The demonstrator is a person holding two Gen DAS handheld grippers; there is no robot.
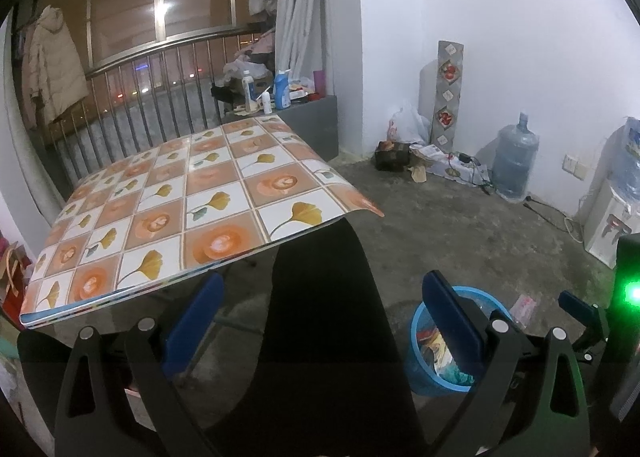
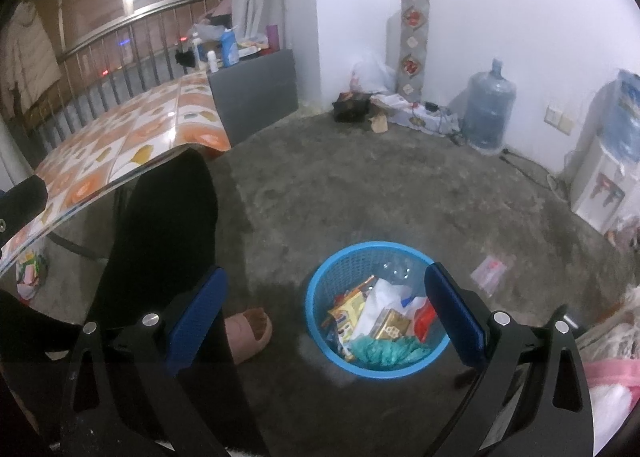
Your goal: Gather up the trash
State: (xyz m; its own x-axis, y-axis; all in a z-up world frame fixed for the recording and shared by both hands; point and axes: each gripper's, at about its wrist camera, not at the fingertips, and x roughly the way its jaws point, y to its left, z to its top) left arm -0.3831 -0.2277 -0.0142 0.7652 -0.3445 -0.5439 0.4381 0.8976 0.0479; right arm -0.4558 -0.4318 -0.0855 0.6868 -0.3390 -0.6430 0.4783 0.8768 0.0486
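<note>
A round blue basket stands on the concrete floor, filled with wrappers, paper and a teal bag. My right gripper hangs open and empty just above and in front of it. My left gripper is open and empty, held over the person's black-clad leg by the table's near edge; the basket shows partly behind its right finger. A small pink-and-clear wrapper lies on the floor right of the basket, also seen in the left wrist view.
A table with a floral tile cloth stands at left. The person's leg and slippered foot are beside the basket. A water jug, dispenser, bags and cables line the far wall. The right gripper shows at the left view's edge.
</note>
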